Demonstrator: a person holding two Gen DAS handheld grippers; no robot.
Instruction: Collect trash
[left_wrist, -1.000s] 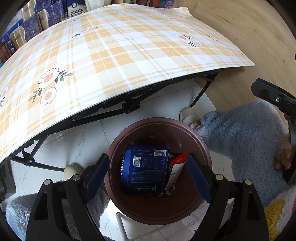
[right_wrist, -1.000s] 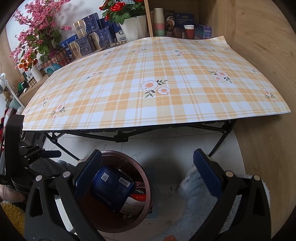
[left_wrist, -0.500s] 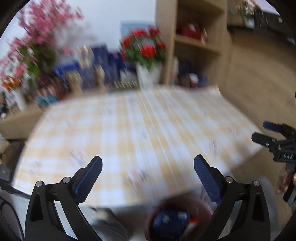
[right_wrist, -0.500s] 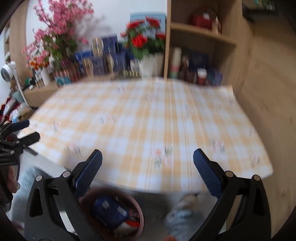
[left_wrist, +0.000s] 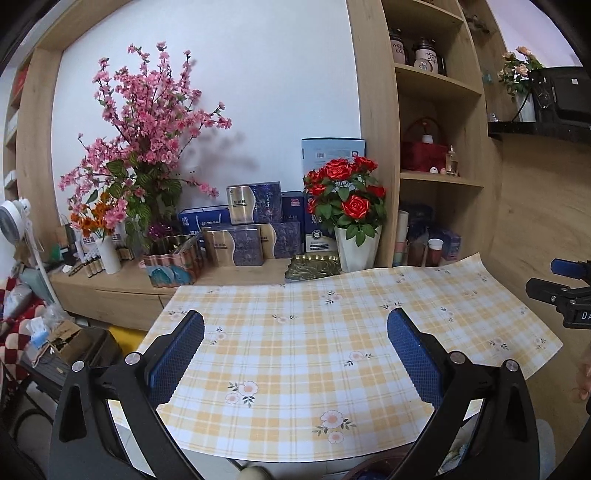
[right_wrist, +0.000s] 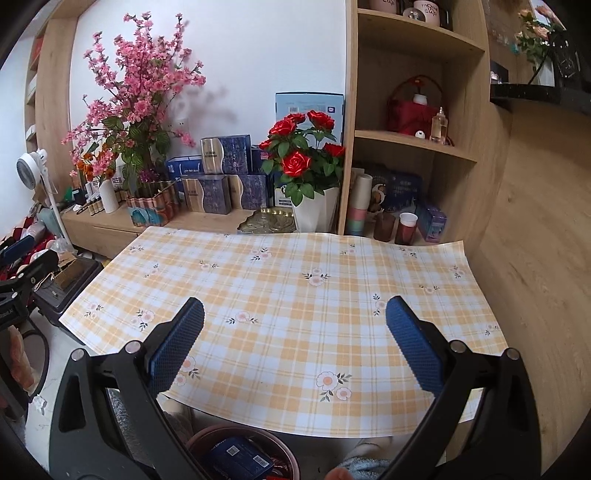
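While both grippers are held wide open and empty above the checked table (right_wrist: 295, 302), the trash is seen low in the right view: a blue carton (right_wrist: 236, 458) lies inside the brown bin (right_wrist: 207, 437) on the floor (below the table's near edge). No trash is seen on the table. The right gripper (right_wrist: 295, 332) is judged nearer the bin than the left gripper (left_wrist: 295, 343).

Both views bright, even daylight, sharp, no motion blur. Soft blurred shadow of pink blossom branches (left_wrist: 147, 122) on white wall (left_wrist: 258, 74), cast rightward, so light from left. Strong fisheye bending at edges: shelf unit (right_wrist: 413, 110) bows, black corners. No glare on checked tablecloth (right_wrist: 295, 295).
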